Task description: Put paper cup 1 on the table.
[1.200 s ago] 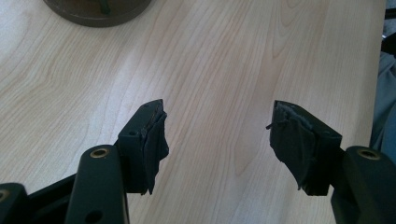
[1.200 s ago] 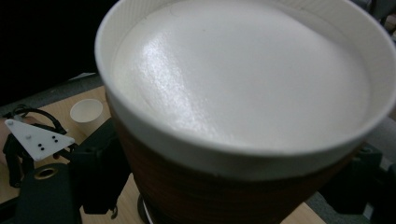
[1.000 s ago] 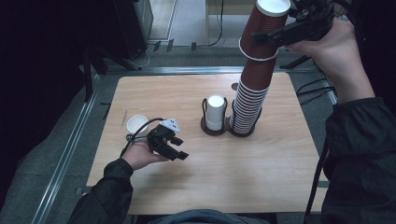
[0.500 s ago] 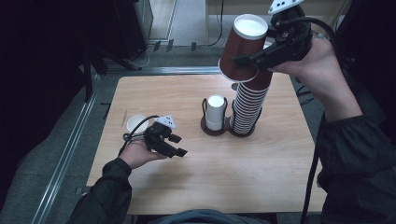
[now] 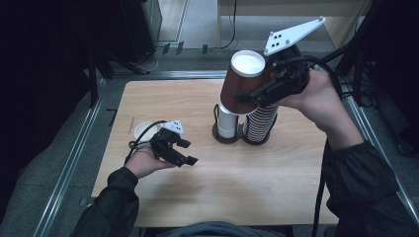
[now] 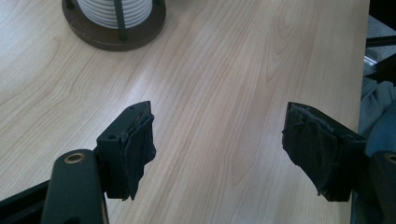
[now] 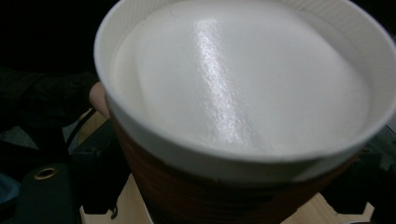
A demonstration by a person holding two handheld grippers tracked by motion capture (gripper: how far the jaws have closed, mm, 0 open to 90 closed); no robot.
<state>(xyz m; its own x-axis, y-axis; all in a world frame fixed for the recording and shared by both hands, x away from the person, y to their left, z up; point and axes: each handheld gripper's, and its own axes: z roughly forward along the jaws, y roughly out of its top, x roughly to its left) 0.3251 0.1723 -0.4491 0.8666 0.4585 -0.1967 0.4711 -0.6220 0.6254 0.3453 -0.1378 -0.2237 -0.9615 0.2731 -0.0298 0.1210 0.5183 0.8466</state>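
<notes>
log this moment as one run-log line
right gripper: shut on brown cup, above stack | left gripper: fingers just opening, nothing between, over table | loose white cup behind it

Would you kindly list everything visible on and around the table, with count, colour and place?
Brown ribbed paper cup: one, brown outside, white inside, held above the cup holder.
Stack of brown paper cups: one, brown, right ring of holder.
Stack of white cups: one, white, left ring of holder.
Dark two-ring cup holder: one, dark brown, table centre.
White paper cup: one, white, beside the left hand.
Wooden table: one, light wood.
Left gripper: black, open, jaws just opened, nothing between.
Right gripper: black, clamping the brown cup.
</notes>
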